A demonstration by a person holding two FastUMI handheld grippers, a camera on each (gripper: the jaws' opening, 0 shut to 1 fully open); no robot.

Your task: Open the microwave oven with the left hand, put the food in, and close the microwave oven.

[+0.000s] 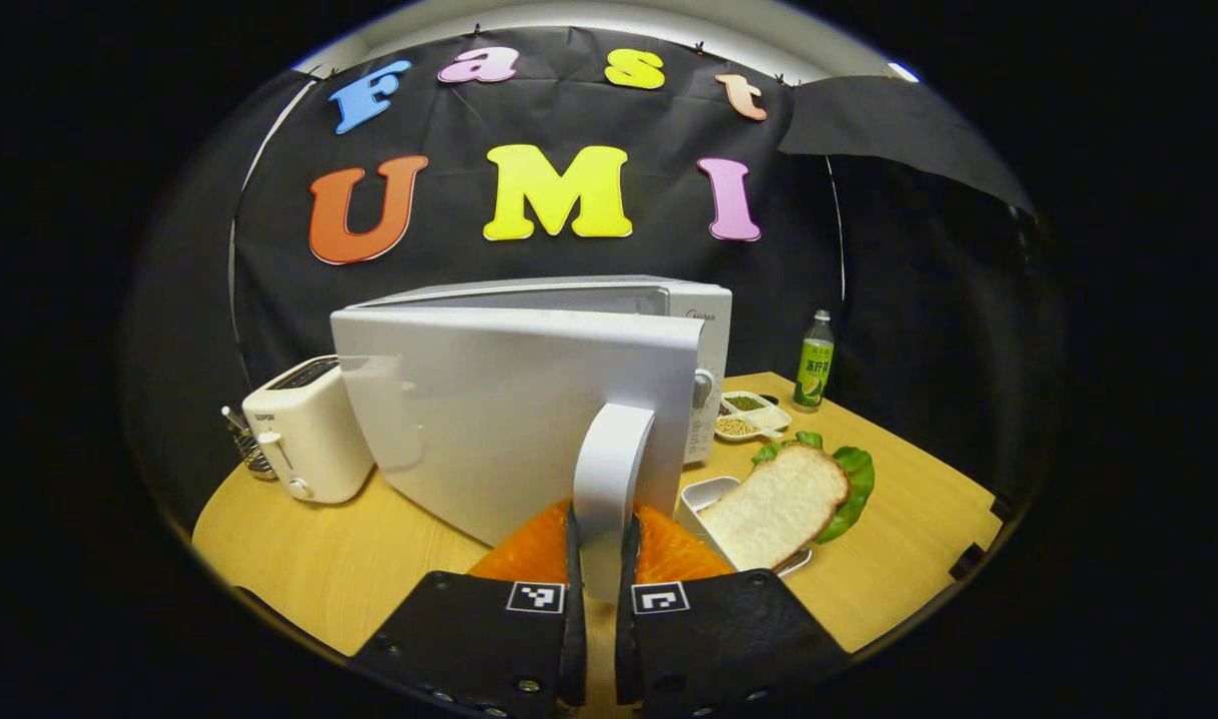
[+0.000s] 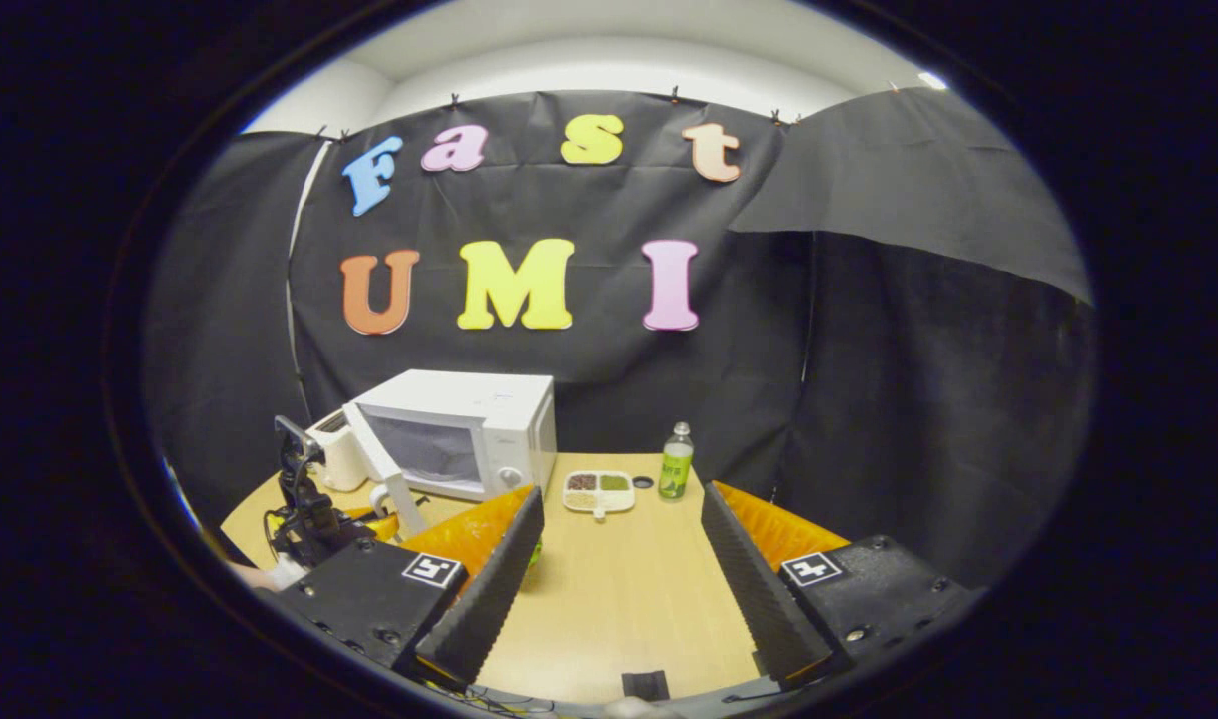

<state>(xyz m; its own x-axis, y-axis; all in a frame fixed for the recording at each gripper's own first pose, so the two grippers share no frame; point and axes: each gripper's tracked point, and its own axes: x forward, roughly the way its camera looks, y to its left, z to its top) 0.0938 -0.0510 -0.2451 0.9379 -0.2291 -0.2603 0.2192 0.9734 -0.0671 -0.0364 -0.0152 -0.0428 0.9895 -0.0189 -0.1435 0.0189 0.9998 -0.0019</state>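
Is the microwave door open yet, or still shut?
Open, partway. The door stands swung out from the microwave, with the left gripper closed on its handle.

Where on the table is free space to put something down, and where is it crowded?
Bare wood lies between the right gripper fingers, up to the divided snack tray and green bottle. Another patch lies in front of the toaster. It is crowded by the open microwave door, where the bread tray sits.
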